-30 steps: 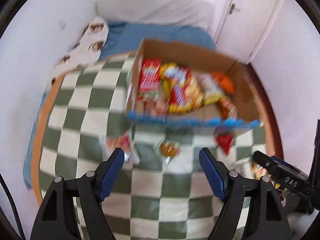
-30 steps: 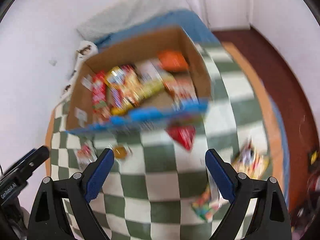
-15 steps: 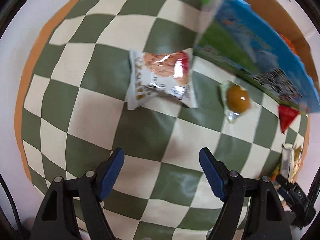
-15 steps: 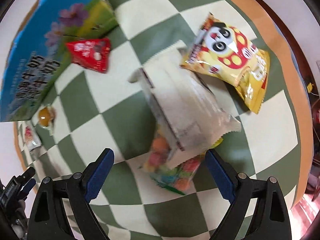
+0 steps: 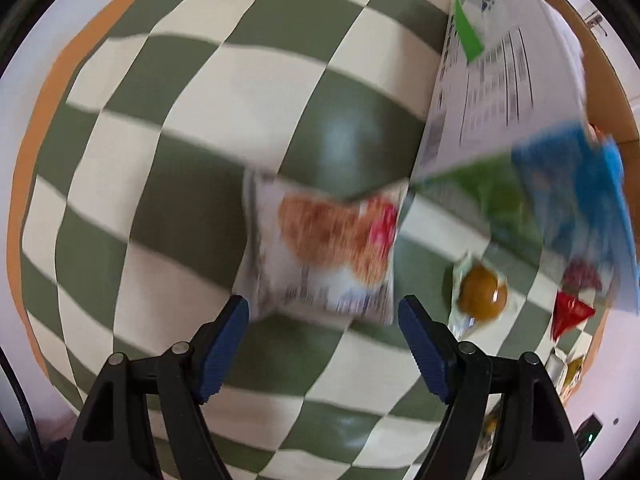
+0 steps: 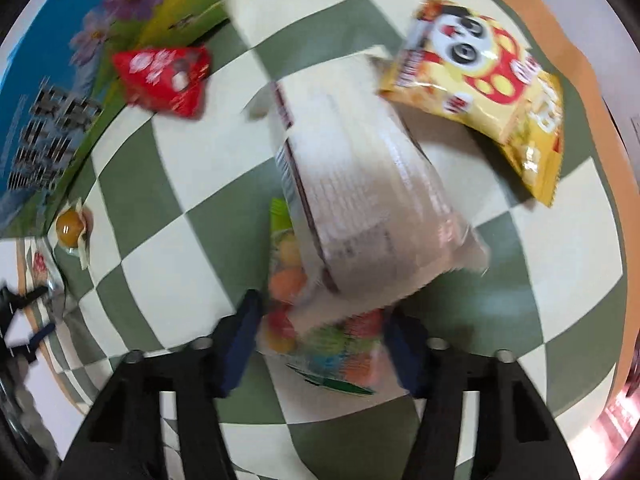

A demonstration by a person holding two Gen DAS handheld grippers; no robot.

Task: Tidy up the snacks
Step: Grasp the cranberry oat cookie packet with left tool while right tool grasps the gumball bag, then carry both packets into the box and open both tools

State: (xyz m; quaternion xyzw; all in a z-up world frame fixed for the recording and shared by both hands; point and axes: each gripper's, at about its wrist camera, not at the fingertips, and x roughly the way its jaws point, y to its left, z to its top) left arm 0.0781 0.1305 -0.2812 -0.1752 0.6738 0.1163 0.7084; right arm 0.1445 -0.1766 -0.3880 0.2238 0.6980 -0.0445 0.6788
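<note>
My left gripper (image 5: 322, 334) is open, its blue fingers either side of the near edge of a white snack packet (image 5: 324, 260) with an orange and red picture, lying on the checked cloth. My right gripper (image 6: 322, 334) is open around the near end of a colourful candy bag (image 6: 320, 340); a white packet (image 6: 360, 192) lies on top of that bag. A yellow panda bag (image 6: 488, 88) lies at the far right. A red triangular packet (image 6: 168, 76) and a wrapped round amber sweet (image 6: 70, 228) lie near the snack box (image 6: 44, 100).
The printed side of the box (image 5: 520, 128) rises at the right of the left wrist view, with the amber sweet (image 5: 482, 294) and red packet (image 5: 570, 314) beside it. The green-and-cream checked cloth (image 5: 180, 160) covers an orange-edged table. The left gripper (image 6: 24, 320) shows at the far left.
Both grippers have moved down and forward to the cloth. The white packet now lies between my left fingers and the candy bag between my right fingers.
</note>
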